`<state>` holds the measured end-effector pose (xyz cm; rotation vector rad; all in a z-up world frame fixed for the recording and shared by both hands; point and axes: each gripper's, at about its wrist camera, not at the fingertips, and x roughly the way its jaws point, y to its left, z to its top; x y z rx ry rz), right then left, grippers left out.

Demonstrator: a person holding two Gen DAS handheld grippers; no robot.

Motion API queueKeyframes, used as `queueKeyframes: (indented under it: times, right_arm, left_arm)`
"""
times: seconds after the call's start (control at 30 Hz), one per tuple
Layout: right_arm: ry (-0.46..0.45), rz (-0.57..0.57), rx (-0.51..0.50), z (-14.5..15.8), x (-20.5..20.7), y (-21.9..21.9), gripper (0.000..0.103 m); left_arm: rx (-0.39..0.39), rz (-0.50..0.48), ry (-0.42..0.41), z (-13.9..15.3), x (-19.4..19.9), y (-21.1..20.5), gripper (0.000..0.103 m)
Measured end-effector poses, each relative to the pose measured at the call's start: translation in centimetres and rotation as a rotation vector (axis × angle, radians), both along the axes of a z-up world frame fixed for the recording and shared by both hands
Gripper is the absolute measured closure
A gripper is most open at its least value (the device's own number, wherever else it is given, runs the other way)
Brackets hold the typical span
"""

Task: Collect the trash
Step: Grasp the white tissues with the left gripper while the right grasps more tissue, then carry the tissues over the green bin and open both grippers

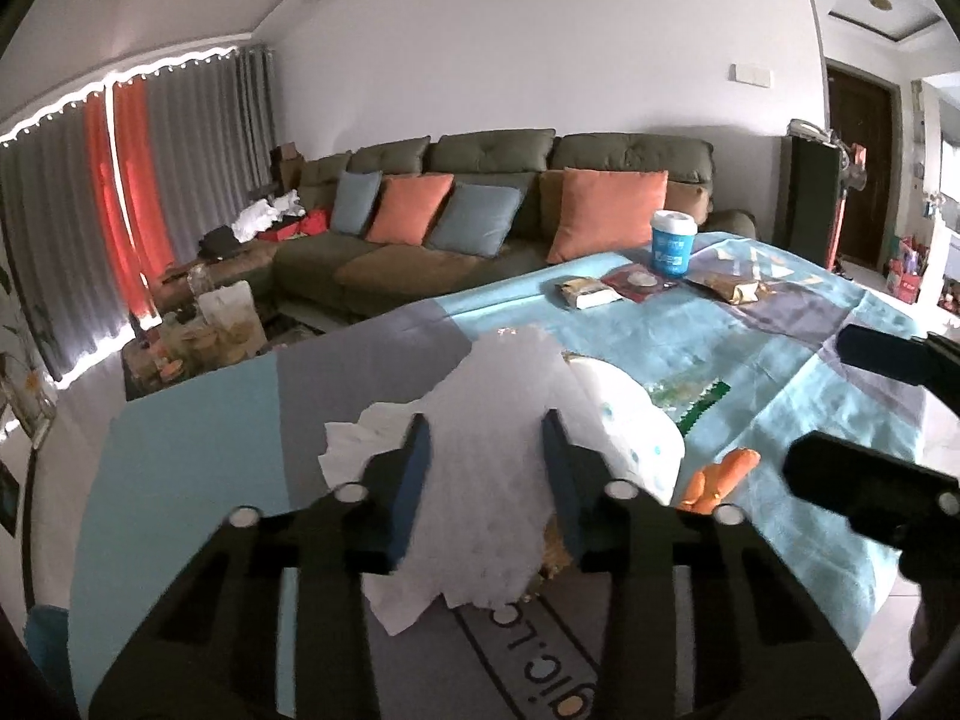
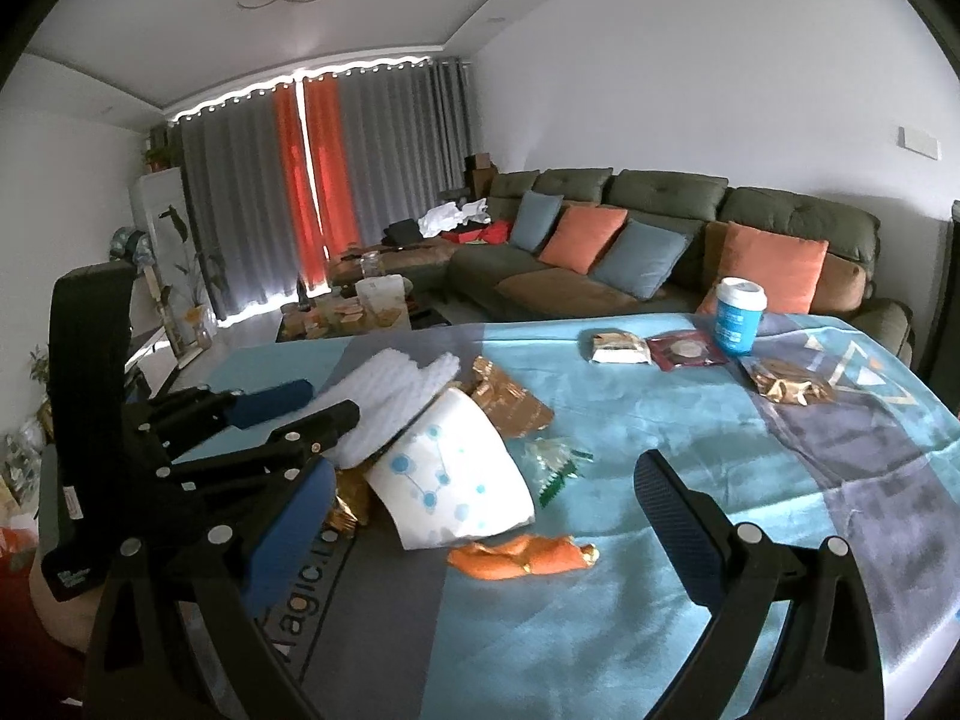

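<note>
My left gripper is shut on a white foam sheet, lifted over a trash pile near the table's near edge; the sheet also shows in the right wrist view. Beside it lie a white paper cup with blue dots, gold wrappers, an orange wrapper and a green-edged clear wrapper. My right gripper is open and empty, its jaws wide apart around the cup and orange wrapper. It shows at the right edge of the left wrist view.
The table has a blue and grey cloth. At its far side stand a blue cup with a white lid, a white-gold packet, a dark red packet and a gold wrapper. A green sofa lies beyond.
</note>
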<state>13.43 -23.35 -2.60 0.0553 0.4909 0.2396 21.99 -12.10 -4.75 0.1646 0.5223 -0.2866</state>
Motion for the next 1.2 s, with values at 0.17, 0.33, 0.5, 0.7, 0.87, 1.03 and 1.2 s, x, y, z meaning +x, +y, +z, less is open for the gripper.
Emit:
queueKeyframes:
  times: [0.17,0.33,0.5,0.7,0.87,1.03,1.2]
  right_arm:
    - [-0.013,0.03,-0.004,0.4,0.6,1.1,0.007]
    - [-0.019,0.082,0.017,0.7,1.5,2.4,0.007]
    - [-0.019,0.125,0.033,1.5,3.2,3.3,0.012]
    - [0.05,0.177,0.029,0.4,5.2,4.9,0.019]
    - [0.116,0.202,0.035,-0.7,6.4,6.0,0.029]
    - [0.171,0.206,0.037,-1.7,7.4,6.8,0.04]
    - [0.199,0.188,0.055,-2.0,7.8,6.9,0.076]
  left_arm:
    - [-0.032,0.001,0.03,-0.2,0.2,0.8,0.091]
    - [-0.078,0.031,0.011,0.4,-0.2,2.1,0.092]
    - [-0.123,0.045,-0.006,1.5,-1.1,3.9,0.092]
    - [-0.115,0.081,-0.036,1.9,-2.4,5.5,0.092]
    - [-0.11,0.121,-0.049,2.2,-3.5,7.2,0.092]
    - [-0.127,0.146,-0.049,2.3,-4.3,8.6,0.092]
    - [-0.141,0.155,-0.05,2.4,-4.4,9.6,0.092]
